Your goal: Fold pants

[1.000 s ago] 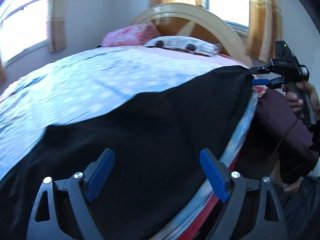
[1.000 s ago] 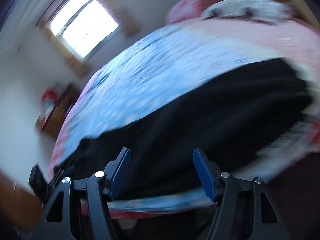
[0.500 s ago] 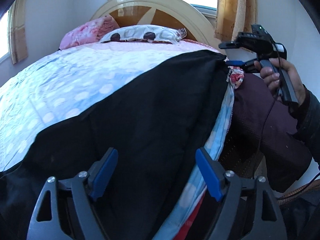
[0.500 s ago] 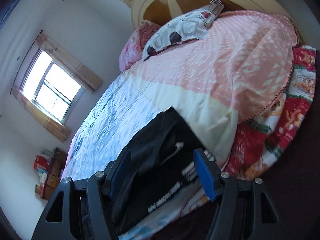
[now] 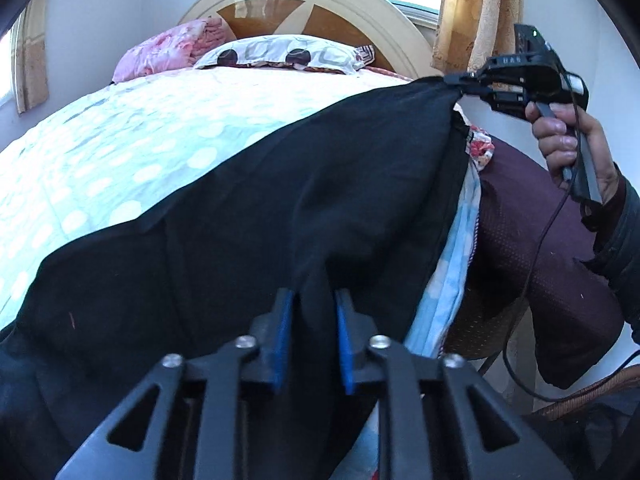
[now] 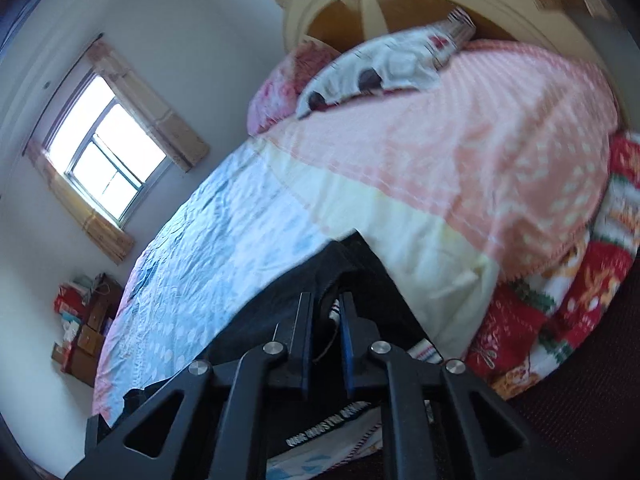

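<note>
Pinching one pair of black pants (image 5: 304,184), the left gripper (image 5: 310,334) and right gripper (image 6: 325,340) each clamp fabric; two pillows (image 5: 280,54) lie beyond, apparently.

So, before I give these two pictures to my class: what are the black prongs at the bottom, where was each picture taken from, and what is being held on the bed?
There is no robot here. A person holds a hand-held pinching tool in each hand, and a small wide-angle camera on each looks forward along its two blue-padded prongs. One picture comes from the left tool, the other from the right tool; the right one also shows in the left view, gripped by the person's hand. On the bed lie black pants, spread along its near edge. Both tools are closed on the pants: the left pinches a fold of cloth, the right a far corner. Two pillows rest at the headboard.
</note>
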